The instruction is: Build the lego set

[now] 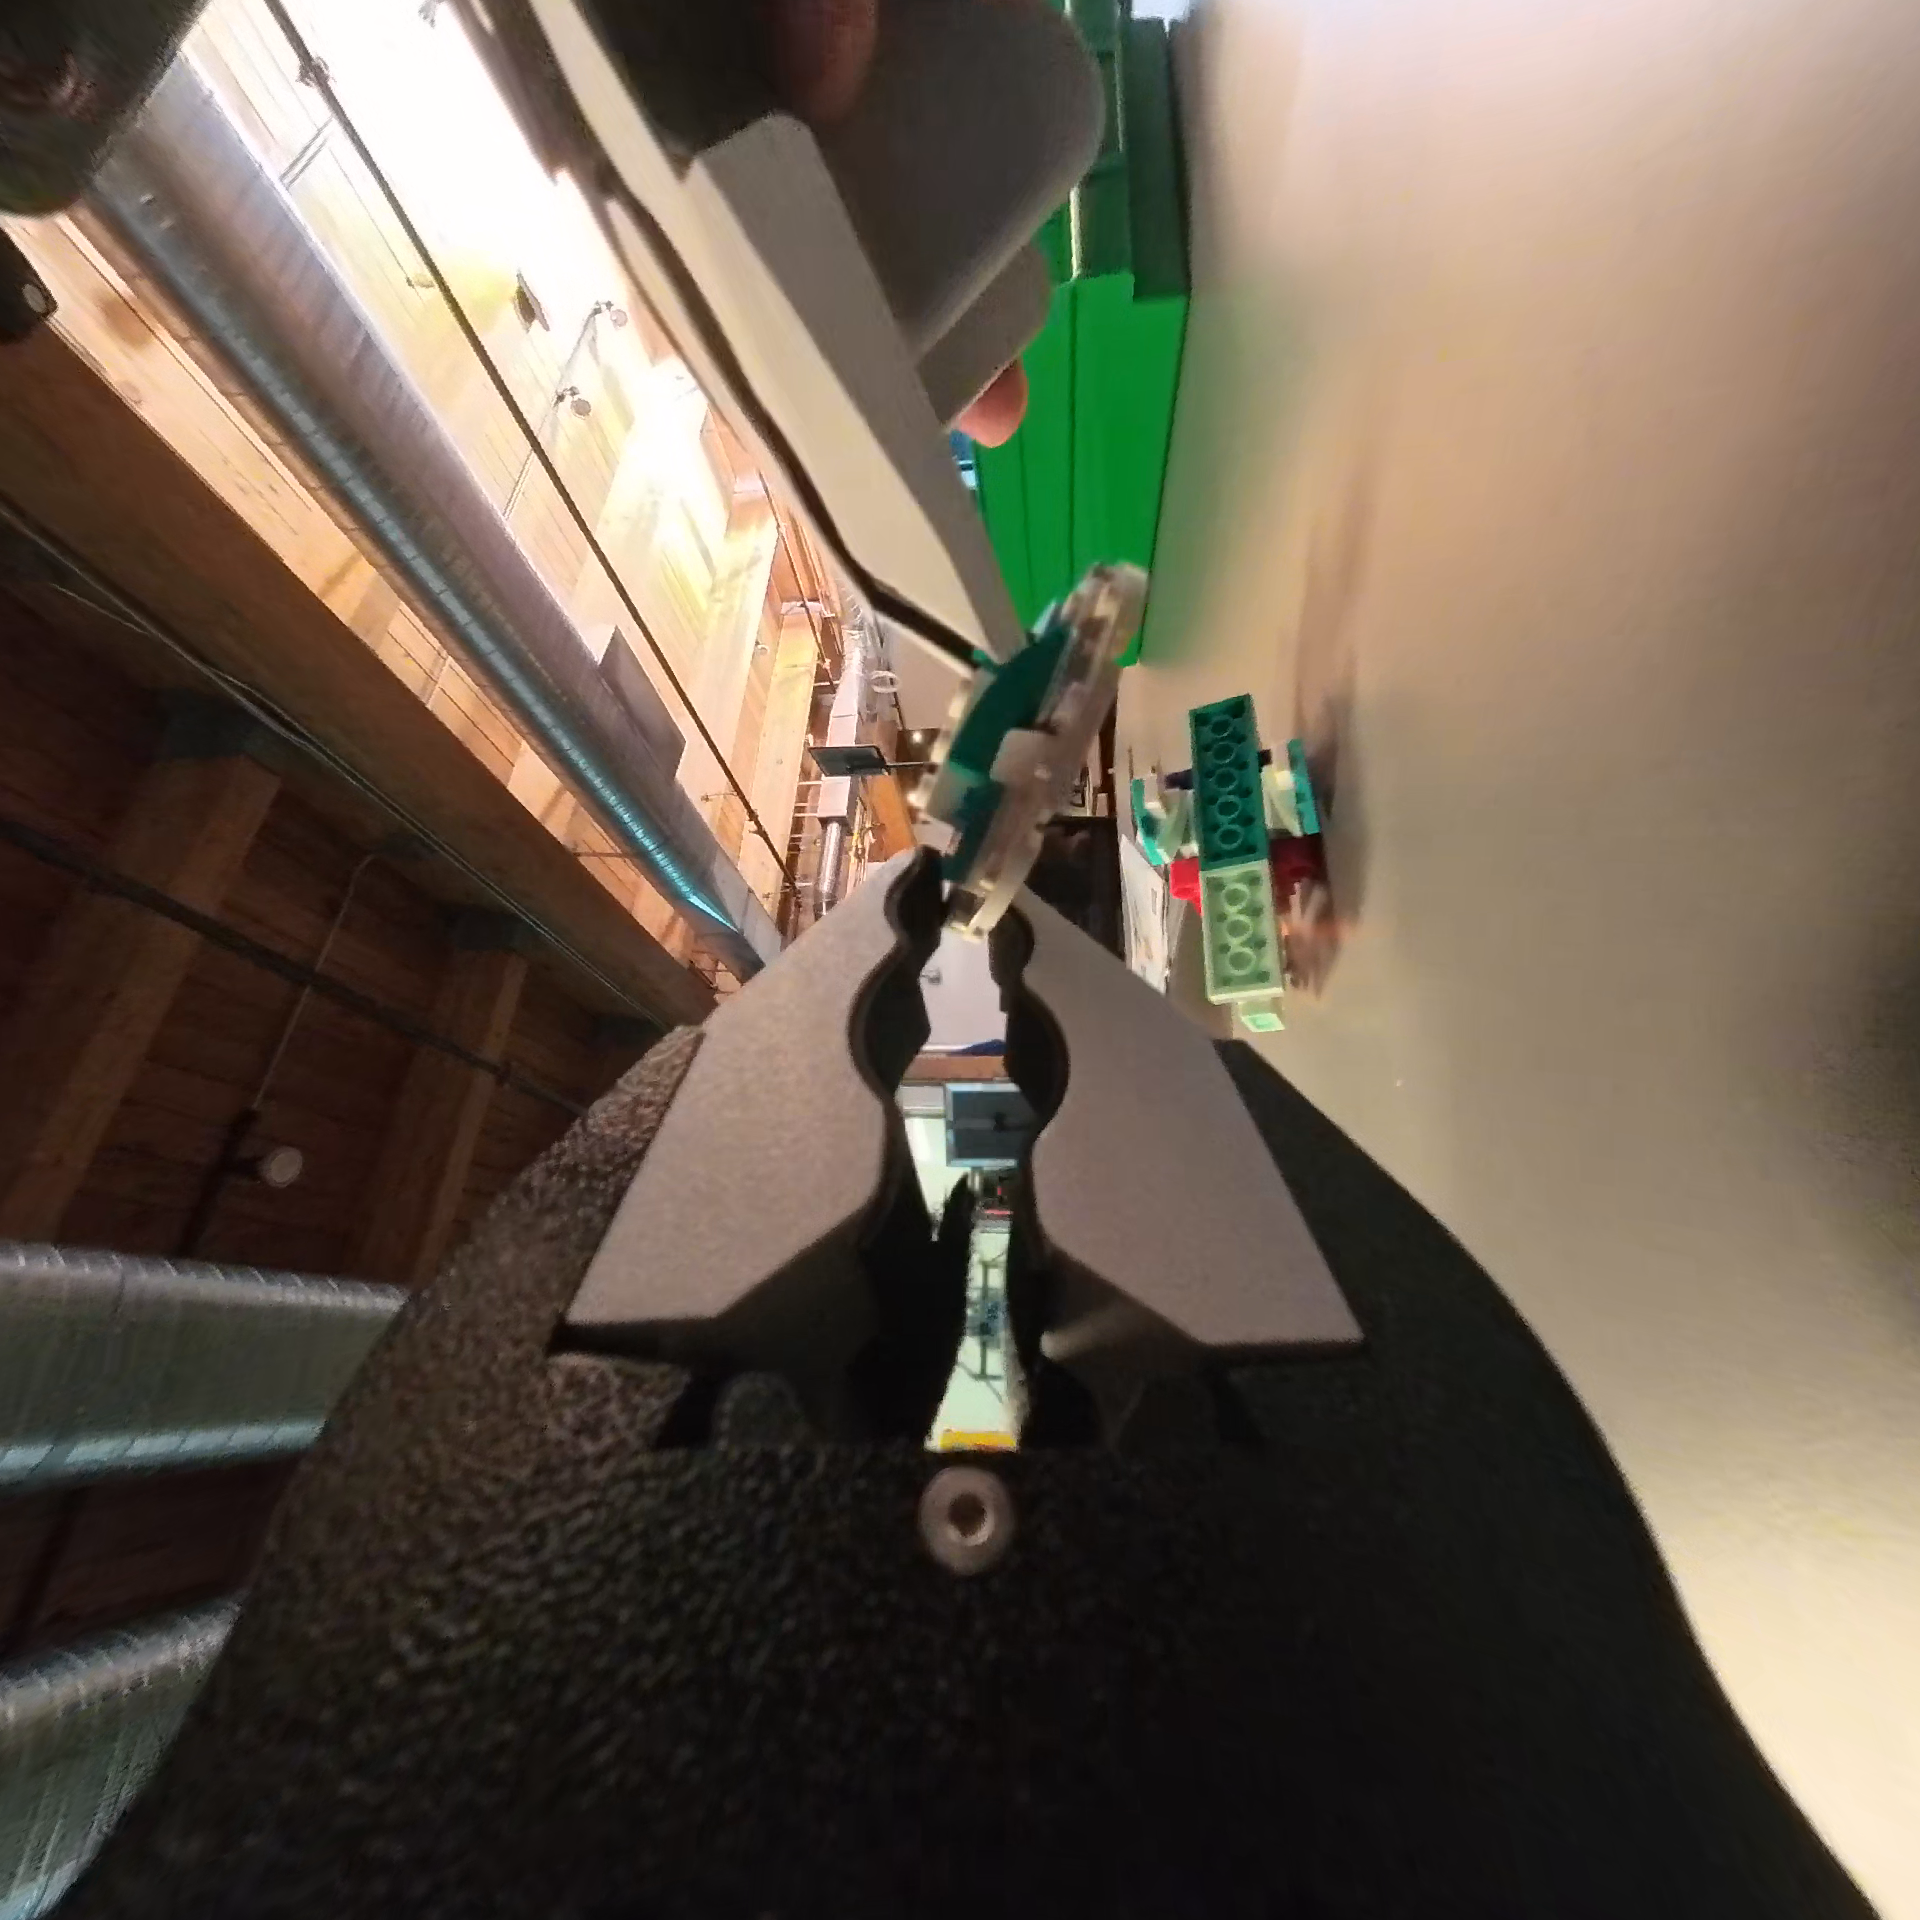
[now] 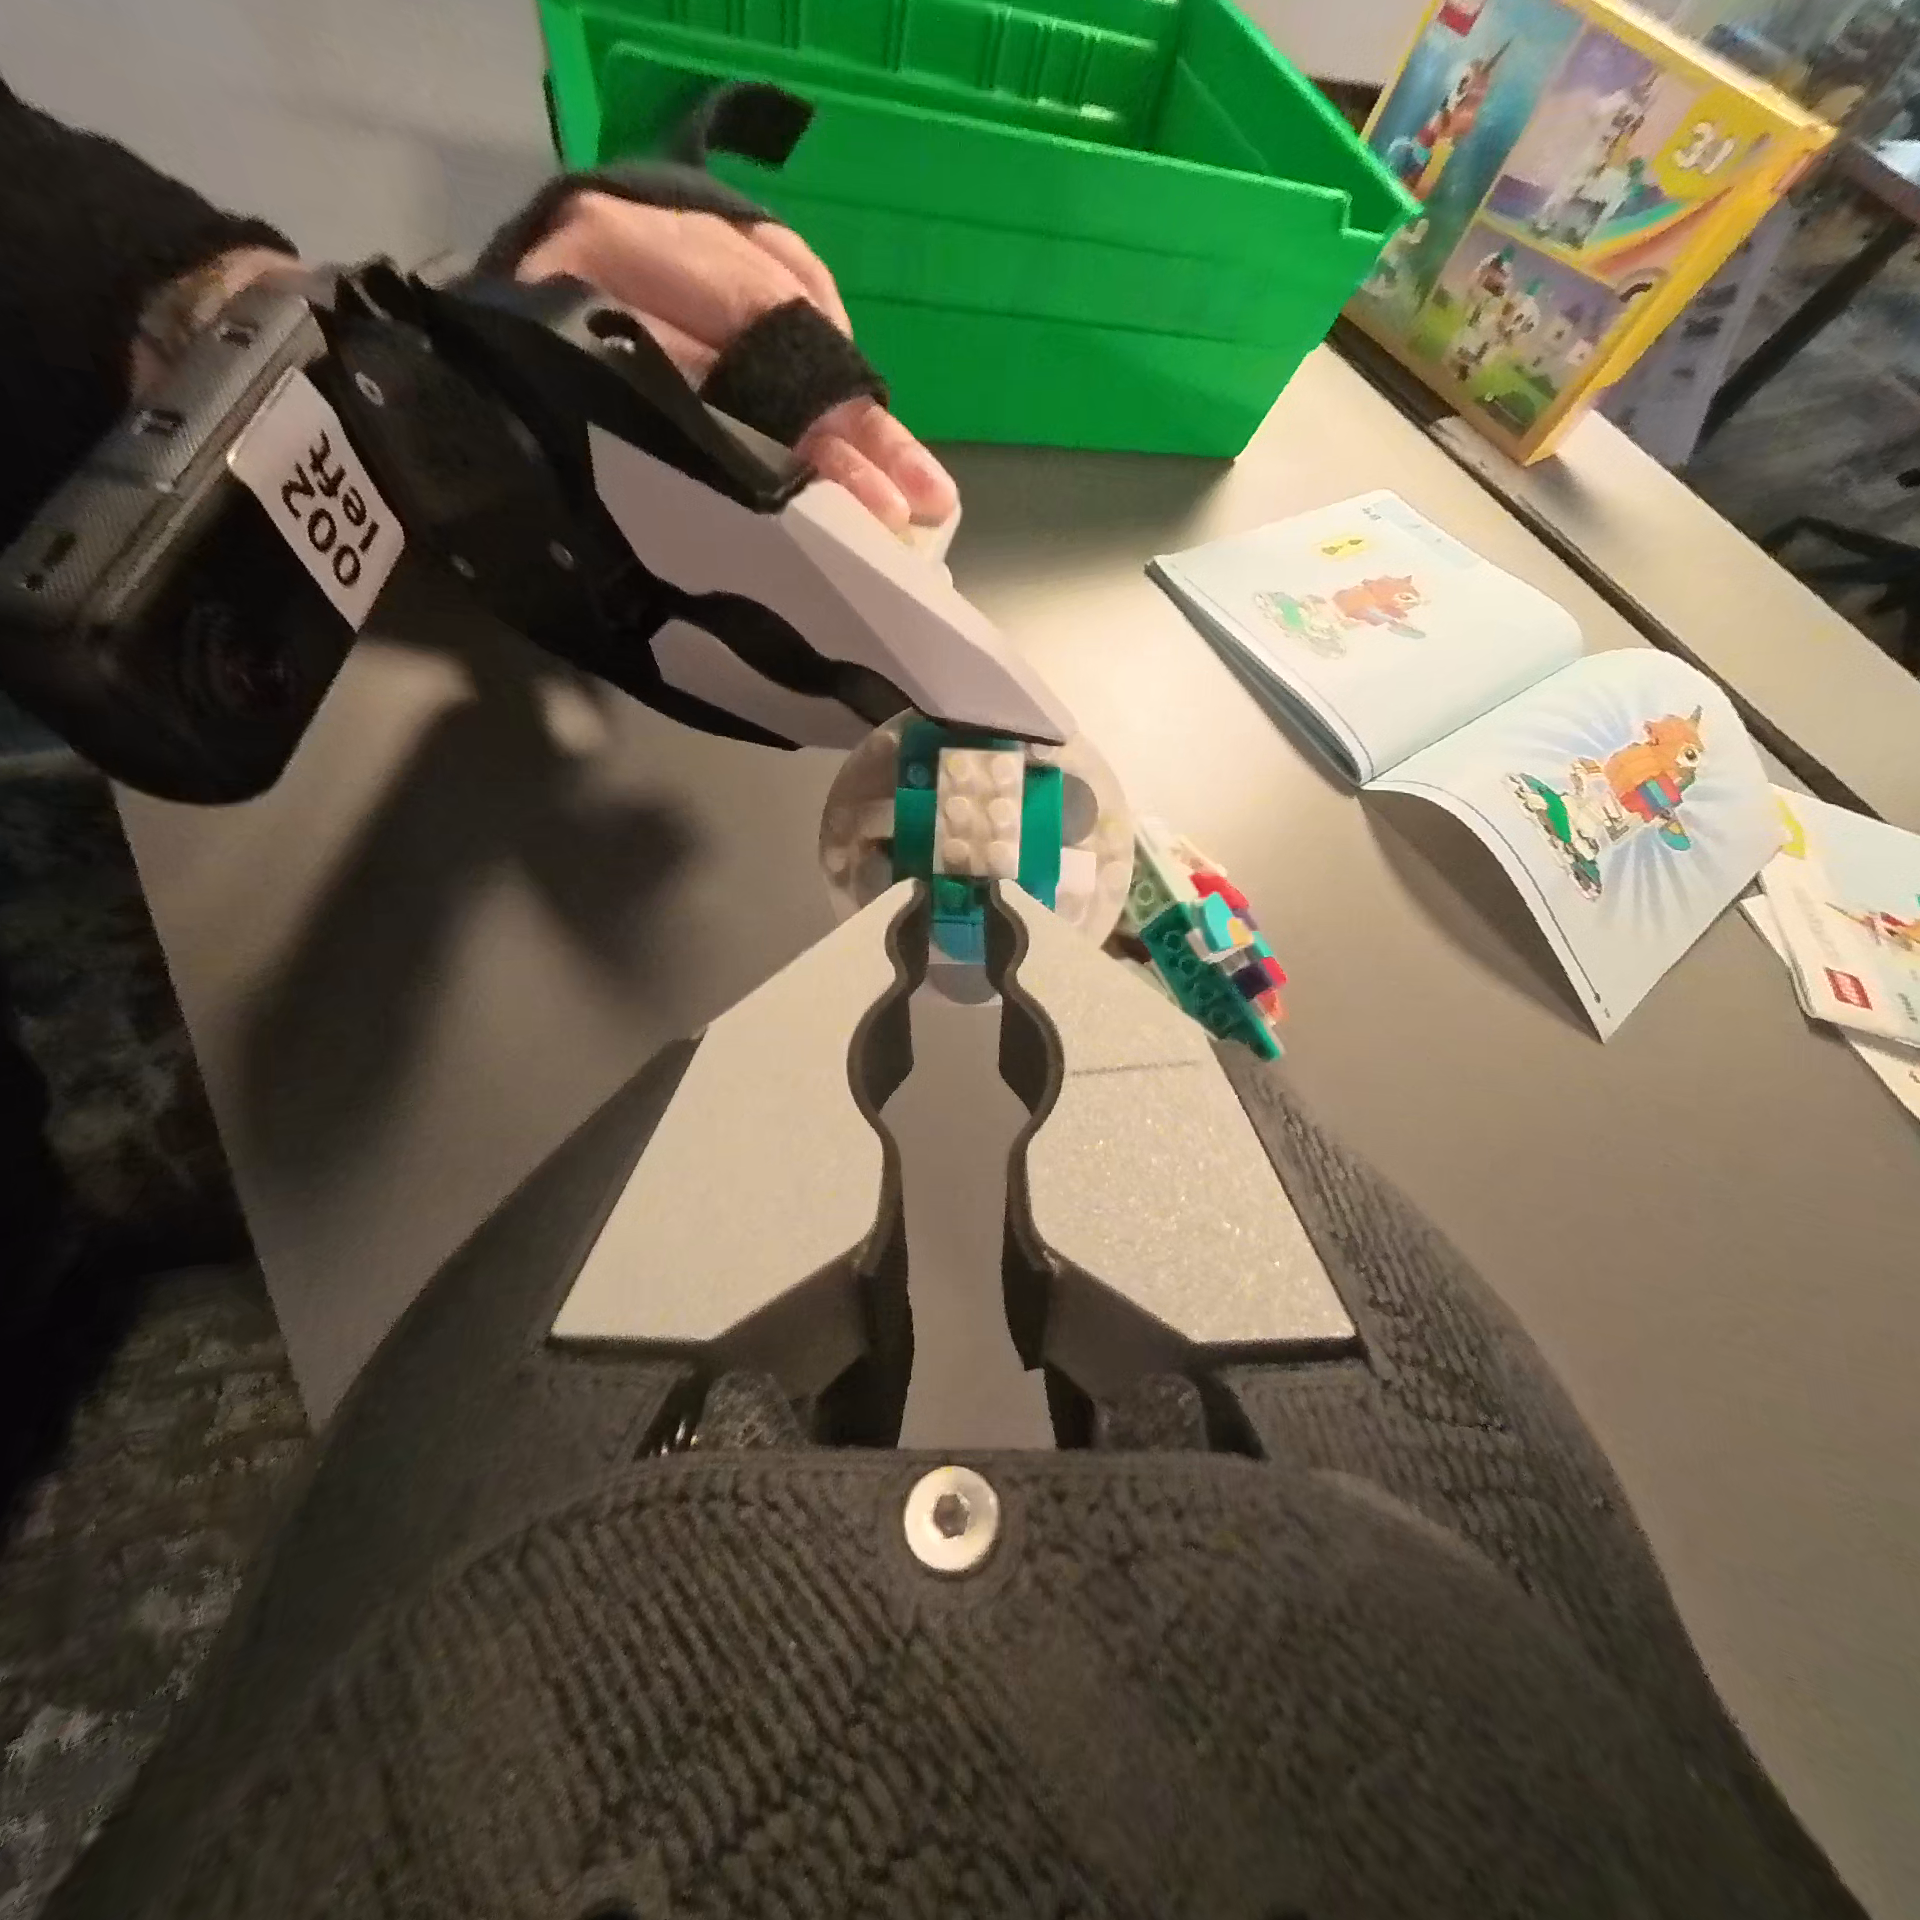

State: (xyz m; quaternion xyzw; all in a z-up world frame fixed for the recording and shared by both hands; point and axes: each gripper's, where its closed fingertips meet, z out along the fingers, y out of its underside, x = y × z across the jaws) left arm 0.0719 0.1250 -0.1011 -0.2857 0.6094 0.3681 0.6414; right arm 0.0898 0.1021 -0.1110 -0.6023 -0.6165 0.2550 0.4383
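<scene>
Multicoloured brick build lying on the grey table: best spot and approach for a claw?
Grip the multicoloured brick build across its long teal-and-pale-green brick beam, fingers on the two flat long sides, probably coming down from above. The beam looks like its straightest, most even part; the small red, white and teal pieces sticking out beside it look awkward to pinch.

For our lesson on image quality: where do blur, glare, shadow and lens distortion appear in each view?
Left wrist view: window glare is blown out; the brick model on the table smears with motion blur; the horizon is tilted steeply. Right wrist view: the left gripper throws a soft shadow on the grey table; the toy box is soft; edges bow outward.
</scene>
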